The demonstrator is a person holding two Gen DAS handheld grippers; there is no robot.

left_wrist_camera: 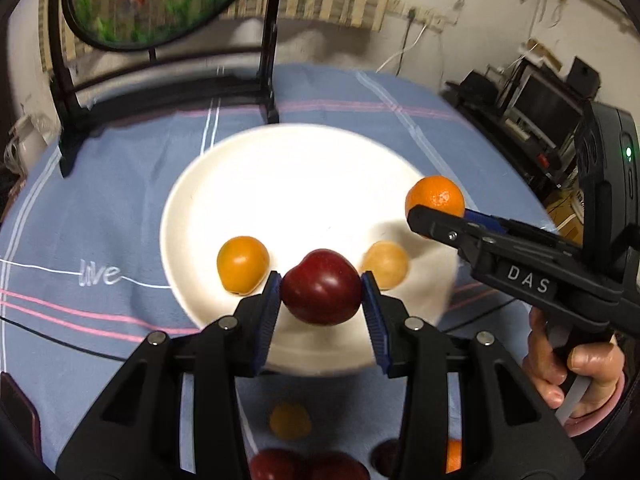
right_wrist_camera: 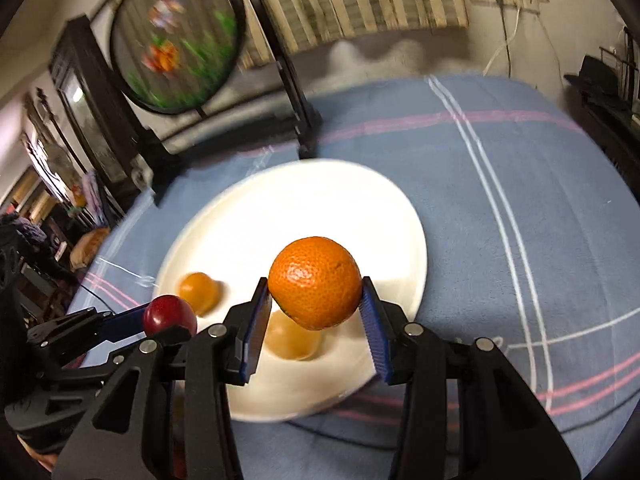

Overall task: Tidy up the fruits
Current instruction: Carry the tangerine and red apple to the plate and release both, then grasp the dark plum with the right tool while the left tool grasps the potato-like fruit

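Gripping a dark red plum (left_wrist_camera: 320,286), the left gripper (left_wrist_camera: 322,294) sits low-centre in the left wrist view, both blue pads (left_wrist_camera: 267,320) pressed on the fruit's sides. Plum hangs in front of the near rim of the white plate (left_wrist_camera: 288,184), which fills mid-frame on the blue striped cloth (left_wrist_camera: 100,208).

On the plate: one small orange fruit (left_wrist_camera: 242,265) just left of the plum, a paler blurred one (left_wrist_camera: 385,265) just right of it. Both apart from the pads.

Right gripper (right_wrist_camera: 316,306) is clamped on a mandarin (right_wrist_camera: 315,282), pads tight on both sides, fruit held over the plate's right-centre in the right wrist view. Same mandarin shows at right in the left wrist view (left_wrist_camera: 436,197), past the plate's right edge, w/ a hand (left_wrist_camera: 576,372) on the handle at lower right.

More fruit at bottom of the left wrist view, behind the gripper body: a blurred orange one (left_wrist_camera: 290,420) on the cloth, dark red ones (left_wrist_camera: 276,465) at the frame edge, partly hidden.

Round framed screen on a black stand (left_wrist_camera: 156,0) at upper left, past the plate.
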